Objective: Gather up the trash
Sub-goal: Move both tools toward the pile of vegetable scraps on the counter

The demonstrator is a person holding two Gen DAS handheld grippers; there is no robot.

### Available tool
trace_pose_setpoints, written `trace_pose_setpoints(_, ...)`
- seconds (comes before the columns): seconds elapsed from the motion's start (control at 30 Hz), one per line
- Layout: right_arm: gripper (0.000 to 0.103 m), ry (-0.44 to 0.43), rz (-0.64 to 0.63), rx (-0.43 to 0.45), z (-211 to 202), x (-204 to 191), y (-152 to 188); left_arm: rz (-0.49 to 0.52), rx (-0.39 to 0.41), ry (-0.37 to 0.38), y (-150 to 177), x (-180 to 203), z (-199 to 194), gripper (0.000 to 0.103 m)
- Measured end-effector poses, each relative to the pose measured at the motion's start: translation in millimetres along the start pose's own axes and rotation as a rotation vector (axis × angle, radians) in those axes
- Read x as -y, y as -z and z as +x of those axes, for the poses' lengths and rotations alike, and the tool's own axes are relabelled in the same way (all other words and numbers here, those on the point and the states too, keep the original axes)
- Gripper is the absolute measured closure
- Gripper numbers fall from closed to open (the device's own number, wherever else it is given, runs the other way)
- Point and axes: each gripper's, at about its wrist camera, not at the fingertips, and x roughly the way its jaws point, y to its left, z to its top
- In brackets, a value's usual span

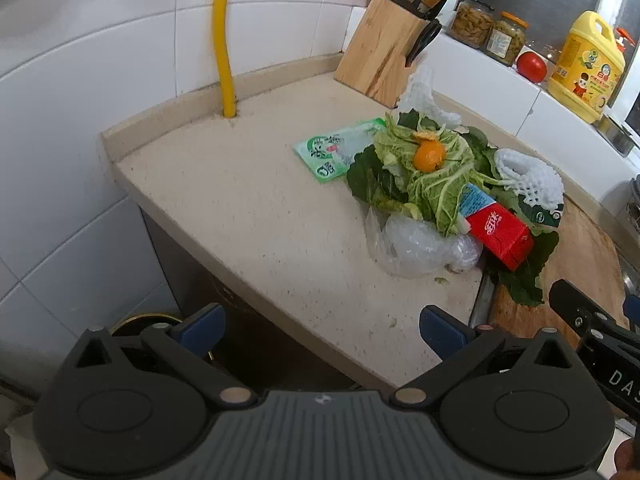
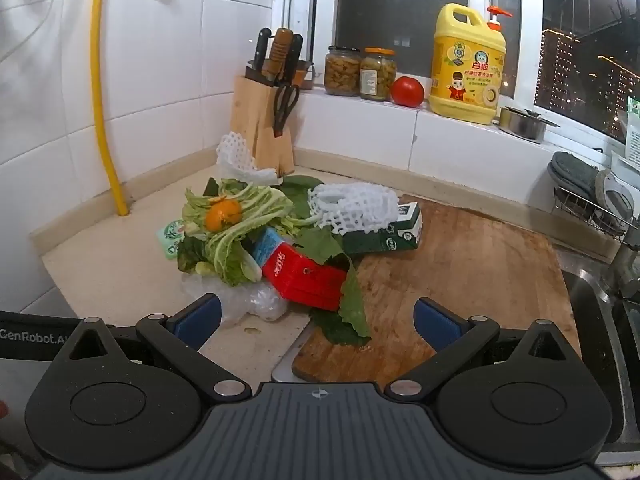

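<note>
A heap of trash lies on the beige counter: cabbage leaves topped by an orange peel, a red carton, crumpled clear plastic, white foam nets, a green packet and a dark green box. My left gripper is open and empty above the counter's front edge, short of the heap. My right gripper is open too, empty, just in front of the red carton and a loose leaf.
A wooden cutting board lies right of the heap beside a sink. A knife block stands in the corner by a yellow pipe. Jars, a tomato and a yellow detergent bottle line the sill.
</note>
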Motion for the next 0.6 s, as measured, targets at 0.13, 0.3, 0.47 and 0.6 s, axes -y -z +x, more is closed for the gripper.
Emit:
trace_pose_setpoints(0.13,0.0,0.008,-0.016,-0.014,3,-1,1,-0.012,0.001,0.004,0,-1,0,0.003)
trace_pose_setpoints(0.3,0.0,-0.011,-0.03,0.007,8,-5,-6,-0.025,0.017,-0.009,-4,-1,-2,0.003)
trace_pose_setpoints(0.47,0.0,-0.035,-0.033,0.014,15,-6,-13,-0.026,0.03,-0.024,-9,4,1,0.003)
trace_pose_setpoints(0.6,0.0,-0.036,-0.032,0.019,19,-3,-16,-0.022,0.025,-0.02,-11,9,6,0.003)
